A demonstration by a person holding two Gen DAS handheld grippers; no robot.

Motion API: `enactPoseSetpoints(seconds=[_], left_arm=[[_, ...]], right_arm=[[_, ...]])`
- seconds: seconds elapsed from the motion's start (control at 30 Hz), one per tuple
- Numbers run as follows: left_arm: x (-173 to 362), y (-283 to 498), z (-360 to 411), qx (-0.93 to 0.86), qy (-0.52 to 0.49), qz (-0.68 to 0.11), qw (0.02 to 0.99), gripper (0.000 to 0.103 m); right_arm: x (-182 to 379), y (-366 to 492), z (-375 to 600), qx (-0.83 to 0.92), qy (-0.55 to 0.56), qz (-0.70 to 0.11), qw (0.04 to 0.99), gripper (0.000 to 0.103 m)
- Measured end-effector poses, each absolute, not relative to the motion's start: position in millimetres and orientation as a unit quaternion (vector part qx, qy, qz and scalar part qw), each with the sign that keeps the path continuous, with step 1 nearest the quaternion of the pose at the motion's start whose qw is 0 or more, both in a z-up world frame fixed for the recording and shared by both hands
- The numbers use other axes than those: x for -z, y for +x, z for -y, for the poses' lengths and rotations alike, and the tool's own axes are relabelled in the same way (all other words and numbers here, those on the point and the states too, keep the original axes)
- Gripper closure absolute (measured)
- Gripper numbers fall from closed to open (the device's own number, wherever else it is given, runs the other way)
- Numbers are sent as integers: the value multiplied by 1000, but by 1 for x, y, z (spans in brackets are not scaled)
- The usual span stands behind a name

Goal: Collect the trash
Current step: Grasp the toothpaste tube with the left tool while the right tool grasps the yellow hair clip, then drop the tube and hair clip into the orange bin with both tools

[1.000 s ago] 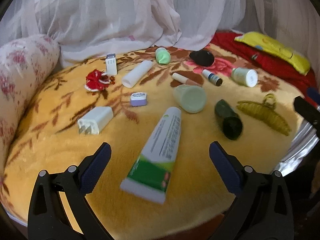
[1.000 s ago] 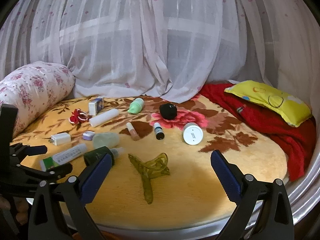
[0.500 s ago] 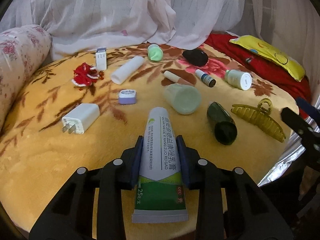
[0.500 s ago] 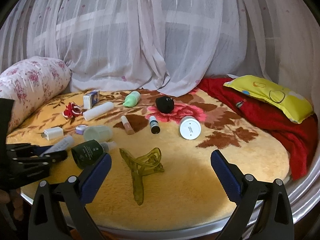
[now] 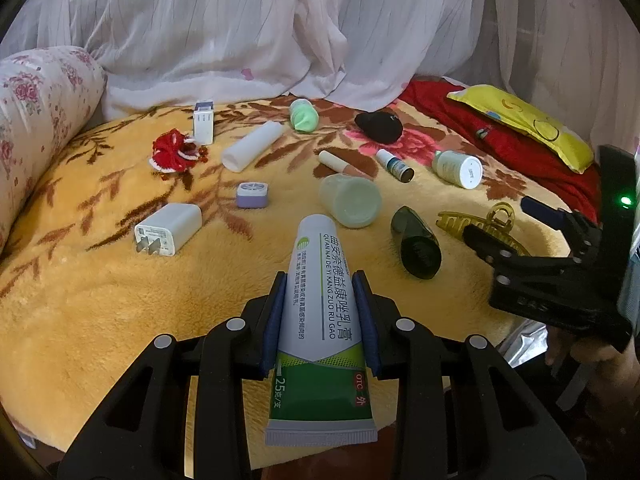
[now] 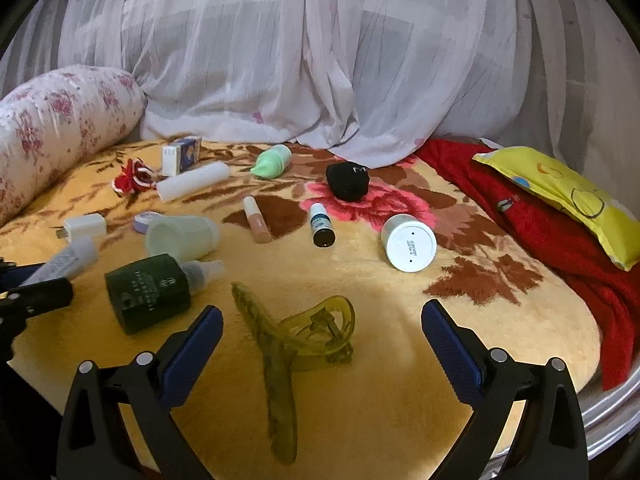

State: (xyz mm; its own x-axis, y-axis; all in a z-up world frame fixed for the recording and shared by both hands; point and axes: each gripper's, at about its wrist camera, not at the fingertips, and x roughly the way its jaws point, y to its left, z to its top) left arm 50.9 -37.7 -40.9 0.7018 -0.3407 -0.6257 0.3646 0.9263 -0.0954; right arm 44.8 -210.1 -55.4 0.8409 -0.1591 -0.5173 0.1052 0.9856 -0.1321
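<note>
My left gripper [image 5: 322,320] is shut on a white and green ointment tube [image 5: 324,312], its cap end pointing away over the yellow blanket [image 5: 80,300]. The tube also shows at the left edge of the right wrist view [image 6: 70,258]. My right gripper [image 6: 320,340] is open and empty, with an olive hair claw clip [image 6: 296,340] lying between its fingers on the blanket. A dark green bottle [image 6: 150,292] lies just left of it. The right gripper also appears at the right of the left wrist view [image 5: 560,264].
Spread on the blanket: a white charger [image 5: 168,229], purple case [image 5: 252,195], pale green cup [image 5: 350,200], white tube [image 5: 252,146], red hair tie [image 5: 172,152], small box [image 5: 203,122], white jar [image 6: 408,242], dropper bottle [image 6: 322,226], black object [image 6: 347,180]. Floral bolster [image 6: 60,120] left, red cloth [image 6: 560,232] and yellow pillow [image 6: 560,192] right.
My left gripper went from open around the ointment tube to shut on it, and holds it lifted slightly. My right gripper has moved closer to the hair claw clip.
</note>
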Motion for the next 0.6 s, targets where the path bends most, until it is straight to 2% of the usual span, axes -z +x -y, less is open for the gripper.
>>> enactPoseSetpoints(seconds=[0.07,0.1,0.13,0.33,0.6], left_arm=[[41,51,38,191,19,-337,922,71],[41,50,39,191,18,-337,922,71],[41,49,39,192,18,-337,922,71],[40,42,41,195,18,-336,921,71],[25,9,39,207,33,-337,918,71]], right_arm=[[58,52,210,64,-52,-282,956,18],[61,58,210,57,-54,-297,952,42],[63,61,210,51,-53,-307,949,58],[55,51,205,47,-57,-292,954,58],[15,9,181,-19,-51,-283,957,58]])
